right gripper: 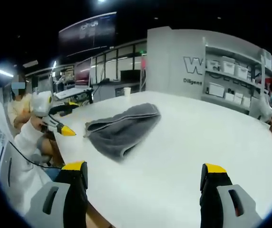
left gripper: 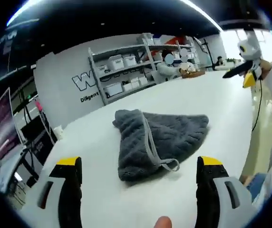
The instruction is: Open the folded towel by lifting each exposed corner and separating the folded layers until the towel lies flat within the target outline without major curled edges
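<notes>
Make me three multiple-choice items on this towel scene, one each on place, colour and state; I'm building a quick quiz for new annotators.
1. Where does the towel lie?
A. on the white table
B. on a shelf
C. on the floor

2. What colour is the towel?
A. red
B. grey
C. yellow

3. How do the left gripper jaws stand?
A. shut on the towel
B. open, holding nothing
C. shut on a cup

Key: A, it rests on the tabletop; B, its pile is grey; B, the jaws stand apart short of the towel.
</notes>
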### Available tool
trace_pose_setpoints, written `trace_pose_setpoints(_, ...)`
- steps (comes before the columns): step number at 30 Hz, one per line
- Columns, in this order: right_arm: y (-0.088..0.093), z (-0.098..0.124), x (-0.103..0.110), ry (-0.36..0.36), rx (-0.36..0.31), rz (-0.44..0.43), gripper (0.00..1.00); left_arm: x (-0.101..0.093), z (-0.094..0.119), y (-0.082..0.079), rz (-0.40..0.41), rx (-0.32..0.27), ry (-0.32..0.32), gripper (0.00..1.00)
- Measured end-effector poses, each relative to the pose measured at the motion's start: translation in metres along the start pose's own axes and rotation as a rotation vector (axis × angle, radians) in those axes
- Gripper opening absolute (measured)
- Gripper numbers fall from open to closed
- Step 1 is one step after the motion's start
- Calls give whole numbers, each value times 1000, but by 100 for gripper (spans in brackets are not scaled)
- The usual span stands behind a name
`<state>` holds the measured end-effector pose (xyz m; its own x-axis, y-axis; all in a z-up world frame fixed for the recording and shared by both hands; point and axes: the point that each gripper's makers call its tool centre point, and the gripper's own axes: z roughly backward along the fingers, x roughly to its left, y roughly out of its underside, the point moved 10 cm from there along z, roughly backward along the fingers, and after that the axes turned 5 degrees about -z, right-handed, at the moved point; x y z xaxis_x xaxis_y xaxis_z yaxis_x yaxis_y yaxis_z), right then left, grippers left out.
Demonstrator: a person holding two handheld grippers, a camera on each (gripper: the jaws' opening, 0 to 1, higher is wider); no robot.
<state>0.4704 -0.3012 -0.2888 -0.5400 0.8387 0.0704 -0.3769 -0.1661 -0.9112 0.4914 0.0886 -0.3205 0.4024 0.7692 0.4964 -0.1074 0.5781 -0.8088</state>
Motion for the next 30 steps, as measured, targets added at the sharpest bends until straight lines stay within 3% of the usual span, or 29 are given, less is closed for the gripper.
trace_pose_setpoints(8, 1, -2, 2, -13, 13, 7, 99, -10, -7, -6, -222, 19, -123, 89)
trace_pose_setpoints(10, 0, -2, 2, -11, 8, 7, 99, -13, -9, -4, -262, 59, -127, 83)
trace_pose_setpoints(15, 0, -1, 1, -12, 3, 3, 99, -24, -13, -1, -380, 91, -151, 73)
trace_pose_setpoints(22, 0, -3, 1, -19, 11, 5, 98, -31, -24, 5, -421, 135, -149, 58)
trace_pose_setpoints(26, 0, -2, 3, -23, 11, 12, 97, -34, -24, 3, -454, 122, -179, 49)
trace_pose_setpoints(30, -1, -2, 2, -26, 2, 5, 97, -37, -28, 2, -491, 103, -187, 46)
